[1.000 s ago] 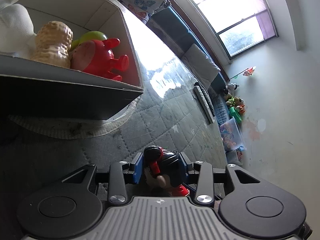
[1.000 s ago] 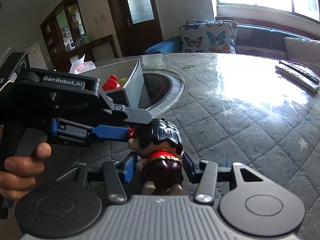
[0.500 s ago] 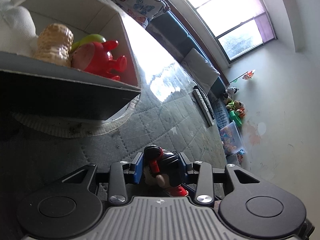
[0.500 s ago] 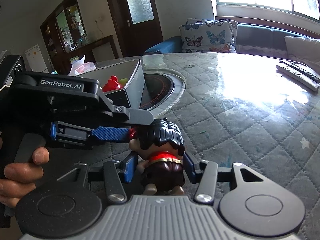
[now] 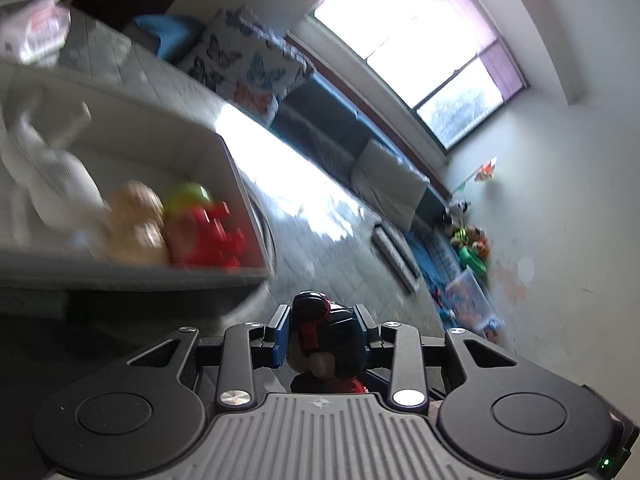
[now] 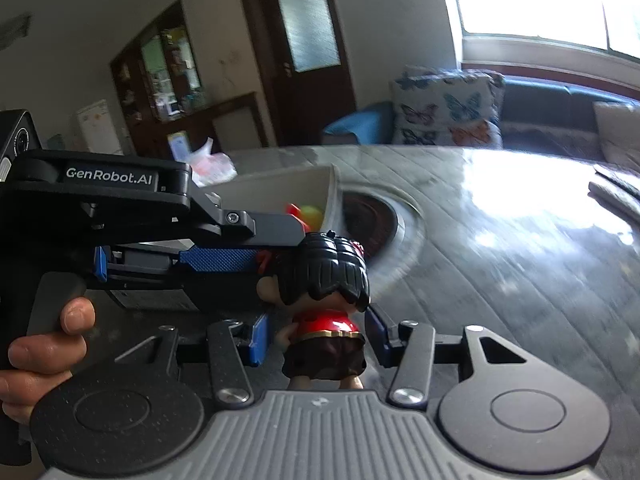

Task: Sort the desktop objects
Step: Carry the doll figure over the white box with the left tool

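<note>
A small doll figure (image 6: pixel 325 304) with black hair, a red top and brown shorts hangs above the table. My left gripper (image 5: pixel 323 334) is shut on the doll's head (image 5: pixel 328 336) from the side; it also shows in the right wrist view (image 6: pixel 240 258). My right gripper (image 6: pixel 316 340) is open, its blue pads (image 6: pixel 258 338) standing apart from the doll's body on both sides. A white box (image 5: pixel 132 152) at the left holds a peanut toy (image 5: pixel 138 228), a green ball (image 5: pixel 188 200), a red toy (image 5: pixel 208 236) and a white cloth (image 5: pixel 48 176).
The quilted grey table (image 6: pixel 500 264) has a round dark inset (image 6: pixel 368 220) beside the box. Remote controls (image 5: pixel 394 256) lie at the far side. A plastic bag (image 6: pixel 208 164) sits behind the box. A sofa with butterfly cushions (image 6: pixel 444 108) stands beyond the table.
My left gripper has lifted the doll up off the table and both views have risen and tilted. My right gripper's pads now stand wider from the doll's body.
</note>
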